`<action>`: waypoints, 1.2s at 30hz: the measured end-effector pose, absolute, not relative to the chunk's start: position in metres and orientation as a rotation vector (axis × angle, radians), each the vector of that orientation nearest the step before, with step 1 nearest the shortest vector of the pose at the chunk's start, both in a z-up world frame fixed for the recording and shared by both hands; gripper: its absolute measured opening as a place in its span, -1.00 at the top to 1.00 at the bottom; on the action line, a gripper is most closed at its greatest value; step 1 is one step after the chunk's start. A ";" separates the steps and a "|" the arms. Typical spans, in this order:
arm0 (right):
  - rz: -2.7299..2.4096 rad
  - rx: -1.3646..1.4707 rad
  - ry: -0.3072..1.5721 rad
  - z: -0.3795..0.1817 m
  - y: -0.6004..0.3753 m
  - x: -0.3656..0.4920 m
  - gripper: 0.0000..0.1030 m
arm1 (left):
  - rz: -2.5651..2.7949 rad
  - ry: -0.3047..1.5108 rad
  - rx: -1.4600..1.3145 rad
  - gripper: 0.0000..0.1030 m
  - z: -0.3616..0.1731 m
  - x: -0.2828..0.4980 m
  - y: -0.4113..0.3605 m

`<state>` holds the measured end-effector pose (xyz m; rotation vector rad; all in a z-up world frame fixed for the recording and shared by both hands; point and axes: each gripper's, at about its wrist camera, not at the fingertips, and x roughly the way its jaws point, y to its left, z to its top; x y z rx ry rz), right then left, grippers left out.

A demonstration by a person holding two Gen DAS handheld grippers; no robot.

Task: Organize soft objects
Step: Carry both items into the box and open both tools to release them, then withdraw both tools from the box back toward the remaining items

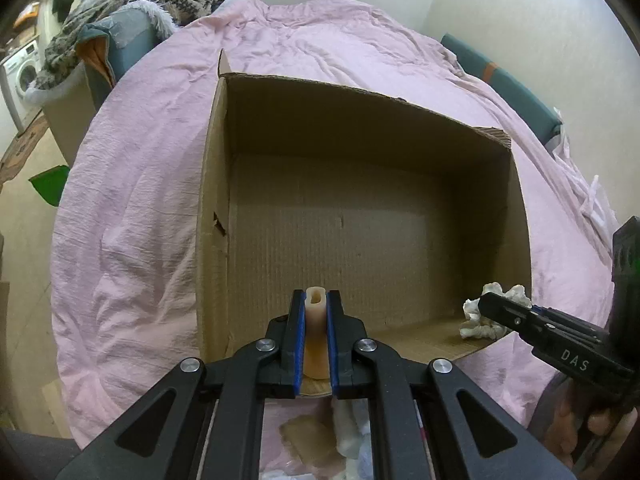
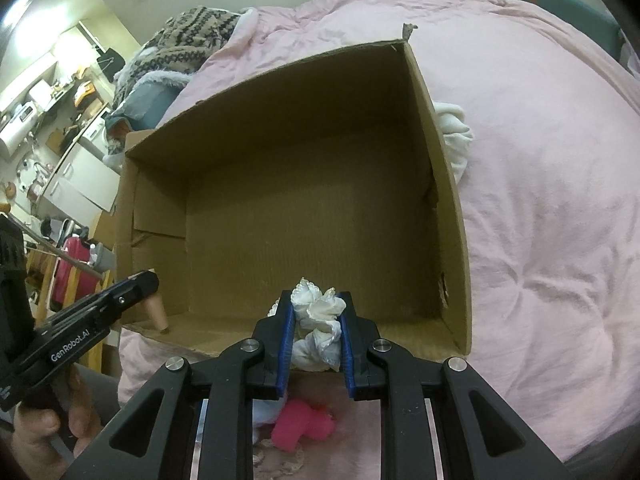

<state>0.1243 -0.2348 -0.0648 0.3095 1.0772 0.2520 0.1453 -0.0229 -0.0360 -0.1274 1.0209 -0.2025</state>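
Holding two soft items over near edge of cardboard box (image 1: pixel 216 184), neither yet released. Left gripper (image 1: pixel 316 312) is clamping beige rubbery tube (image 1: pixel 315 308), jaws nearly shut on it. Right gripper (image 2: pixel 316 312) is pinching white ruffled fabric bundle (image 2: pixel 320 312), jaws narrowly parted around it. Box floor is showing bare, so nothing sorted in yet. White cloth (image 2: pixel 452 128) is lying just outside box's right wall; pink item (image 2: pixel 300 424) and pale pieces are waiting before box's near edge.
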 end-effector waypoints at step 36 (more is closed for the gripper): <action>0.187 0.267 0.978 -0.051 -0.233 0.124 -0.59 | -0.105 0.942 -0.074 -0.34 -0.025 0.139 -0.021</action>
